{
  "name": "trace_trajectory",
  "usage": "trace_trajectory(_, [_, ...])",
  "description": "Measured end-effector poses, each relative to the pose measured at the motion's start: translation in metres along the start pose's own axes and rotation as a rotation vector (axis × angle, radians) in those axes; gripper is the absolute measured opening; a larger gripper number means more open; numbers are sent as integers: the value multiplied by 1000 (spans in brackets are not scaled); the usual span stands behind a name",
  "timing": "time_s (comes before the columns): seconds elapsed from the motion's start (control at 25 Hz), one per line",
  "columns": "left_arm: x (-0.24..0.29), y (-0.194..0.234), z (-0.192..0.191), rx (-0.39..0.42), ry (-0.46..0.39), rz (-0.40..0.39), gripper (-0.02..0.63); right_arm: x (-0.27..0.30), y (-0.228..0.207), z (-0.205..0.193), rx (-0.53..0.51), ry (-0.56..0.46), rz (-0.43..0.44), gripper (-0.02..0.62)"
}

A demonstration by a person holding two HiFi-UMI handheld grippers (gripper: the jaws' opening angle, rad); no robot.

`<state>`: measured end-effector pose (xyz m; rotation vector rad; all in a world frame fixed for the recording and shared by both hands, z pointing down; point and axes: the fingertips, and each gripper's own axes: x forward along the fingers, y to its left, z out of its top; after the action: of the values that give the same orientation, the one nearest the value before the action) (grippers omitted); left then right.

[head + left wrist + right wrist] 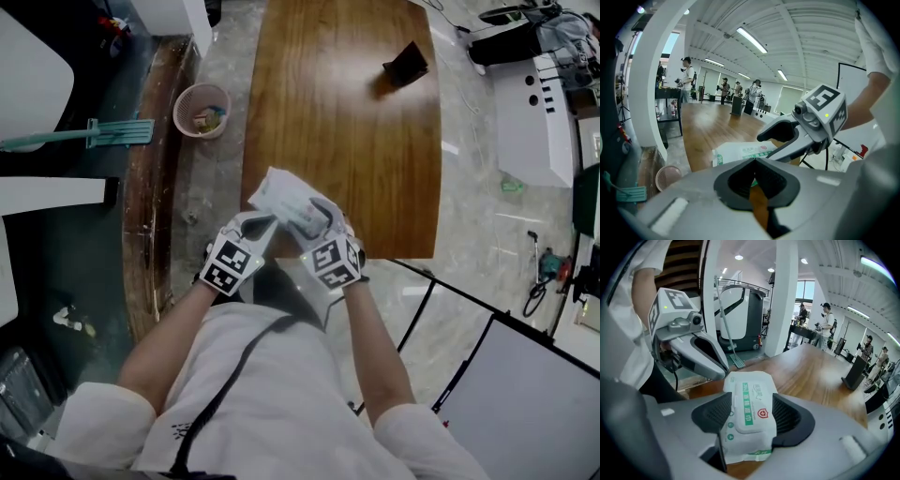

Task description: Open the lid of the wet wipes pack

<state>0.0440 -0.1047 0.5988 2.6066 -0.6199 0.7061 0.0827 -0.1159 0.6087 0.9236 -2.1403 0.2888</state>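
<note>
wipes pack (pixel 286 199) inside right tool (pixel 317 217), left tool (pixel 265 223) beside, over table (pixel 347 112)

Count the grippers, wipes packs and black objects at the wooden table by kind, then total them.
Grippers: 2 (left gripper, right gripper)
Wet wipes pack: 1
Black object on the table: 1
Total: 4

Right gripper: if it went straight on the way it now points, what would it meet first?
The wet wipes pack, already between the open fingers of the right gripper; past it probably the wooden table, though depth is unclear.
</note>
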Motion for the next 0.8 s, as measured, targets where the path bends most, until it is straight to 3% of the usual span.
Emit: trace_trajectory(0.8, [29,-3,-17,-24,50,7,6,14,-1,-10,-38,38,67,285])
